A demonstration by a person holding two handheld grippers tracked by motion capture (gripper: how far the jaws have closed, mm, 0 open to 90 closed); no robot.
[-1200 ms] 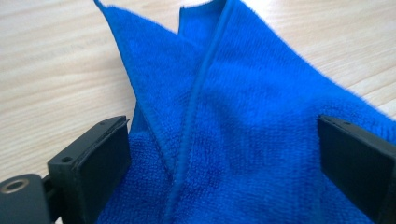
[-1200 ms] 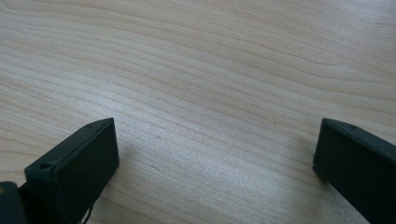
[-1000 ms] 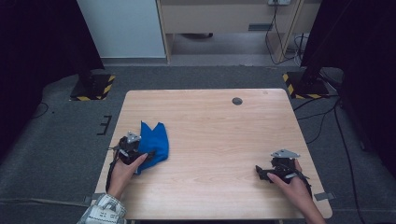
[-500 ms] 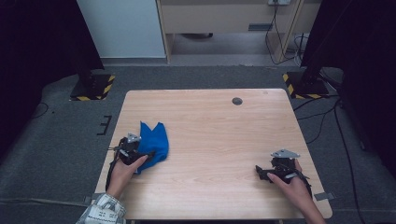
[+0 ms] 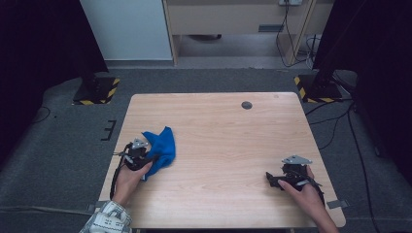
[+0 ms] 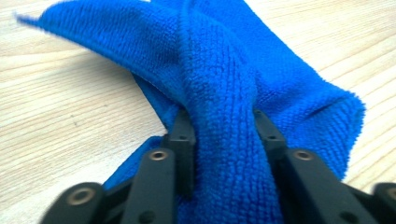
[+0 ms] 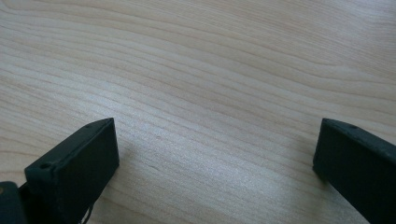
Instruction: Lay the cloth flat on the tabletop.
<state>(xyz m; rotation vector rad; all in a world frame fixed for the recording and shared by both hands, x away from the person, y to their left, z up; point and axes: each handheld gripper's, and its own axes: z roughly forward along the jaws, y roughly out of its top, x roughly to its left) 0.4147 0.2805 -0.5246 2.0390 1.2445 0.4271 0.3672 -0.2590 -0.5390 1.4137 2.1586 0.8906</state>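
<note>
Your left tongs (image 6: 219, 140) have just been closing, and a raised fold of the blue cloth (image 6: 224, 88) is now pinched between the two jaws. This grip takes one ridge of the cloth, I think so that you can lift or spread it. The cloth lies bunched near the left edge of the desk (image 5: 218, 121), extending away from these tongs. Your right tongs (image 7: 217, 154) stand wide apart with nothing between, resting near the right front corner, well apart from the cloth.

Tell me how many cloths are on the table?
1. The blue cloth lies near the table's left edge, bunched between the jaws of the left gripper, which have just been closing on it.
</note>
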